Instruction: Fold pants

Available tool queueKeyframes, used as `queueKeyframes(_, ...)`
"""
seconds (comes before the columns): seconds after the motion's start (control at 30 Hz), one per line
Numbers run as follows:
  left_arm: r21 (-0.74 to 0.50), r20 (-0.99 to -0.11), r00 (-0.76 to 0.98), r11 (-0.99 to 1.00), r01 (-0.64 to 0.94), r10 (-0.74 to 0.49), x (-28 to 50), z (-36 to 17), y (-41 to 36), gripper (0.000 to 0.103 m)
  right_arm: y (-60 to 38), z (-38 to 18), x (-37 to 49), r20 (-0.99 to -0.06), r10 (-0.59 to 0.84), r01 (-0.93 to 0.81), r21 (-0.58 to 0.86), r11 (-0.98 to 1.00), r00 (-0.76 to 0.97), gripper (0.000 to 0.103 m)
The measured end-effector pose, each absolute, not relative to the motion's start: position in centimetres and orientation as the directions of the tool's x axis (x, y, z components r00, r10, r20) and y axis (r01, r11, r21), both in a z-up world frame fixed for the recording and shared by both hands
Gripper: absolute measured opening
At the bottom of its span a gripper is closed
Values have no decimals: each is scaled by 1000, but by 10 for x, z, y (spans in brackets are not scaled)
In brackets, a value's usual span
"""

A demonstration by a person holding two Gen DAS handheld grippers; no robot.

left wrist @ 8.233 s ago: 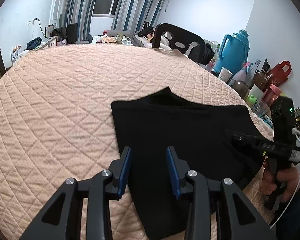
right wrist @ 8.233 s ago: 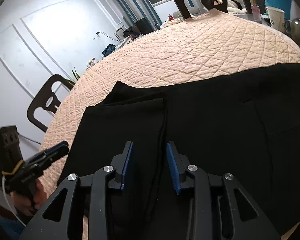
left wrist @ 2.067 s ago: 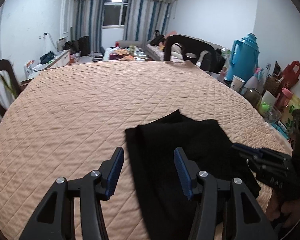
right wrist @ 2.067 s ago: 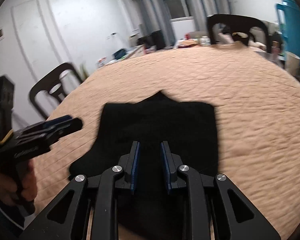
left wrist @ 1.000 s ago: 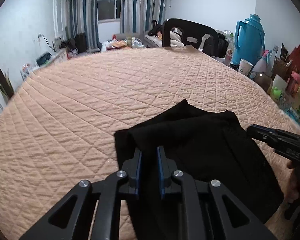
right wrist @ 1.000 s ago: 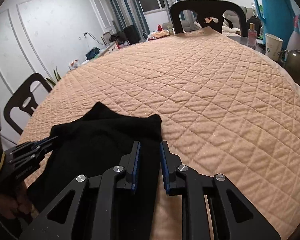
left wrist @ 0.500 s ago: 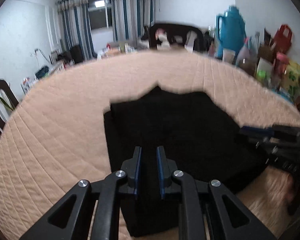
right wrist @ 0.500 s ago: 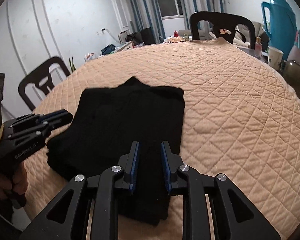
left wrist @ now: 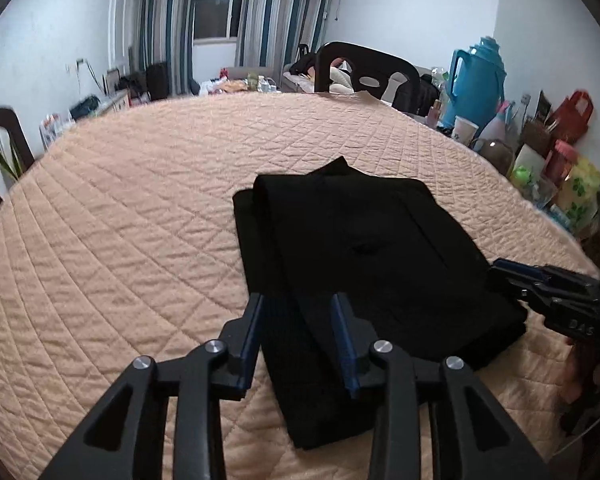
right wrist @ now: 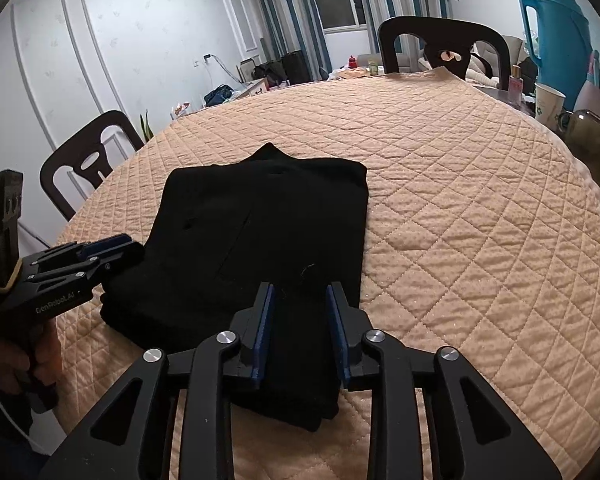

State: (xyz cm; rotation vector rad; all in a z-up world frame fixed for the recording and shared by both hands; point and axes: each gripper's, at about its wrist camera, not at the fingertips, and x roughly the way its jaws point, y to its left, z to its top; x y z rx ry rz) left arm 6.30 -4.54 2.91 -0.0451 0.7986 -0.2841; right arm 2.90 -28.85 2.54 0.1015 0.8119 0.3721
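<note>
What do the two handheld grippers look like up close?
Both the left gripper and right gripper are black, with triangular cut-outs, silver pivot screws and blue-padded fingers. White lettering and a yellowish band mark the left one's side.

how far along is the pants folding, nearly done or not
Nearly done. The black pants already lie as a compact layered stack on the quilted table. Left gripper and right gripper have just been opening, releasing the near edge. Left: perhaps only tidying.
</note>
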Motion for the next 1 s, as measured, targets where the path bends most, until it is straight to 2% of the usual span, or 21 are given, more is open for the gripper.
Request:
queueKeyframes(0.07, -177, -694, 656, 954, 243, -296, 59, 30, -44, 38, -288, 25, 29, -690, 362, -286, 228, 931, 627, 28)
queueKeyframes(0.17, -215, -683, 647, 939, 267, -340, 55, 30, -45, 51, -290, 25, 29, -688, 363, -283, 233, 930, 629, 28)
queueKeyframes(0.27, -221, -686, 644, 940, 259, -339, 60, 27, -48, 54, -293, 25, 28, -686, 361, -275, 237, 932, 632, 28)
queueKeyframes(0.57, -350, -674, 584, 892, 286, -452, 76, 20, -52, 54, -295, 24, 29, -684, 363, -264, 250, 931, 633, 29)
queueKeyframes(0.67, -341, -676, 589, 897, 283, -443, 71, 19, -54, 54, -295, 23, 30, -684, 366, -265, 253, 931, 631, 29)
queueKeyframes(0.87, -422, -672, 549, 867, 266, -496, 58, 15, -42, 54, -295, 23, 32, -685, 371, -269, 256, 928, 627, 29)
queueKeyframes(1.0, -403, -688, 549, 879, 254, -474, 62, 16, -48, 54, -293, 22, 33, -687, 371, -274, 253, 928, 625, 30)
